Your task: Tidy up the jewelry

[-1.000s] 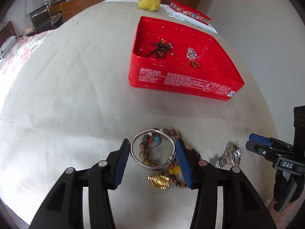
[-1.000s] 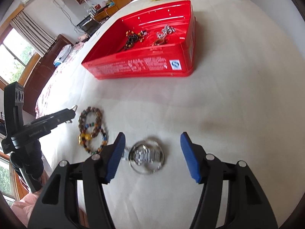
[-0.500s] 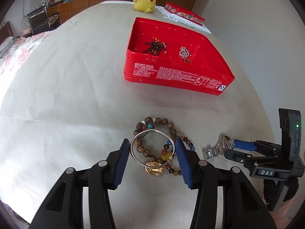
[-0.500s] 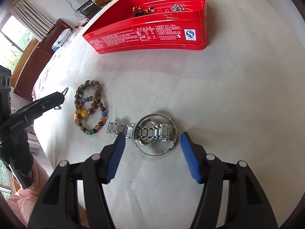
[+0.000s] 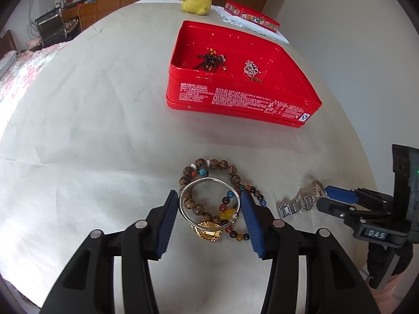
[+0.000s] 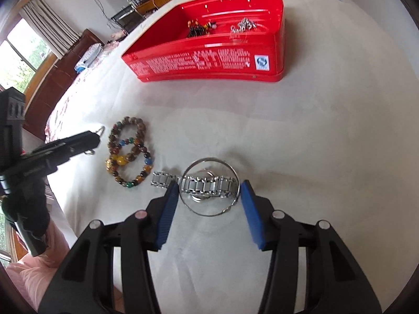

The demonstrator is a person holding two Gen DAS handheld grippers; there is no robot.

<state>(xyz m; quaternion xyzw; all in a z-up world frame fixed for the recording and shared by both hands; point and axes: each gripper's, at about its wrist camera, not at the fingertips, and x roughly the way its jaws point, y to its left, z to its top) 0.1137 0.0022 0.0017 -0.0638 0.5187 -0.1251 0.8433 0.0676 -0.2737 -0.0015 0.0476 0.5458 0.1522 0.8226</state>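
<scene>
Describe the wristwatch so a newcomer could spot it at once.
Find the red tin on the pale cloth. In front of it, right of the beaded bracelets, lies the wristwatch: flat steel links, not beads, under a thin silver hoop.

Bright daylight, fisheye-warped, dark corners

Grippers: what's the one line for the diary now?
left gripper: holds bangle over bead bracelets | right gripper: around ring and watch, grip unclear
</scene>
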